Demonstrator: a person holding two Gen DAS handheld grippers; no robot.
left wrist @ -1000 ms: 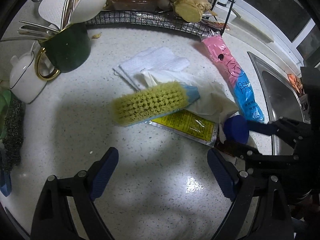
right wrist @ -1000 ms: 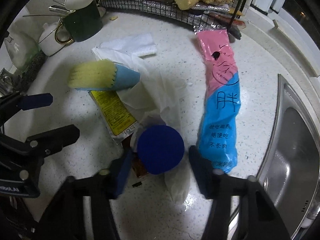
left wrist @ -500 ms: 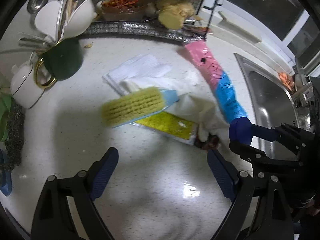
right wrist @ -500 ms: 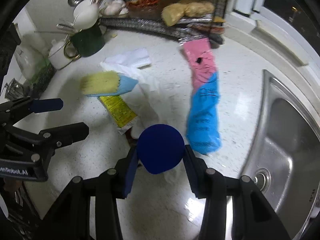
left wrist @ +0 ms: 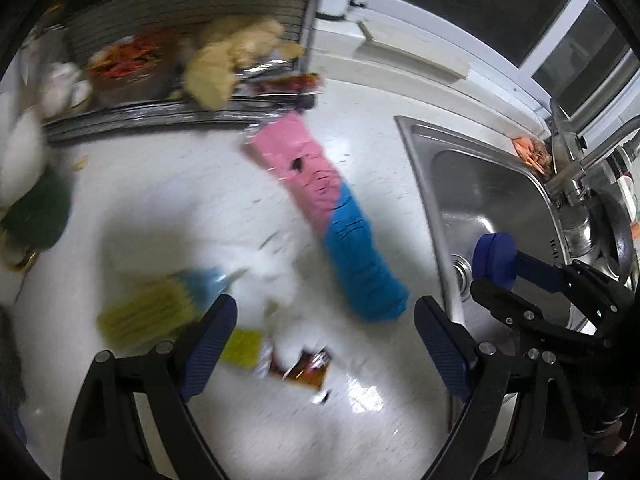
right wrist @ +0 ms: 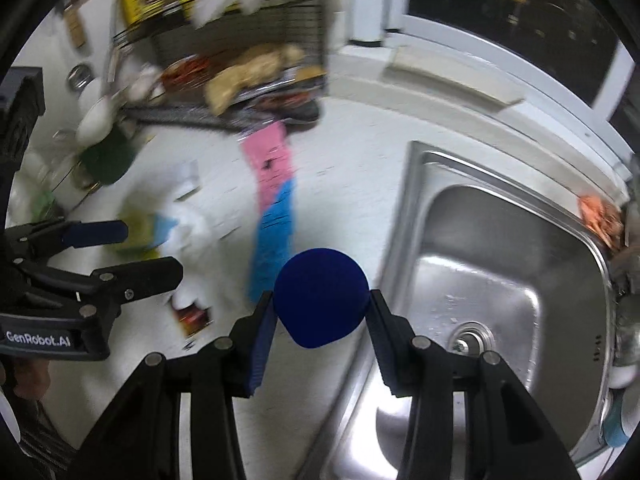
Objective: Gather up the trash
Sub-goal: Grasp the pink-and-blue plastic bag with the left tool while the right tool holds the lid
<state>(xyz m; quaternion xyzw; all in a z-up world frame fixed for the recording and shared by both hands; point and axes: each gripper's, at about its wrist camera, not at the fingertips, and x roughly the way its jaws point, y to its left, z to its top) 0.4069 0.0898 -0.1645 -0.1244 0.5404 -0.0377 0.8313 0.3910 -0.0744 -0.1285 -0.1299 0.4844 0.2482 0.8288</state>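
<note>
My right gripper (right wrist: 321,309) is shut on a round dark blue cap (right wrist: 322,296), held in the air over the counter's edge beside the sink (right wrist: 500,240). In the left wrist view the same cap (left wrist: 494,260) hangs over the sink. My left gripper (left wrist: 326,316) stands open and empty above the litter on the white counter. There lie a long pink and blue wrapper (left wrist: 332,220), crumpled white tissue (left wrist: 272,276), a yellow sachet (left wrist: 242,348) and a small brown wrapper (left wrist: 308,368). Both views are blurred.
A yellow-bristled scrub brush (left wrist: 160,312) lies left of the tissue. A wire rack (left wrist: 180,60) with food stands at the back, a dark green mug (left wrist: 40,216) at the left. The steel sink (left wrist: 480,184) with its tap (left wrist: 568,168) fills the right side.
Both grippers have risen and swung right towards the sink. The blue cap, gripped on the counter by the tissue a second ago, now hangs at the sink's edge.
</note>
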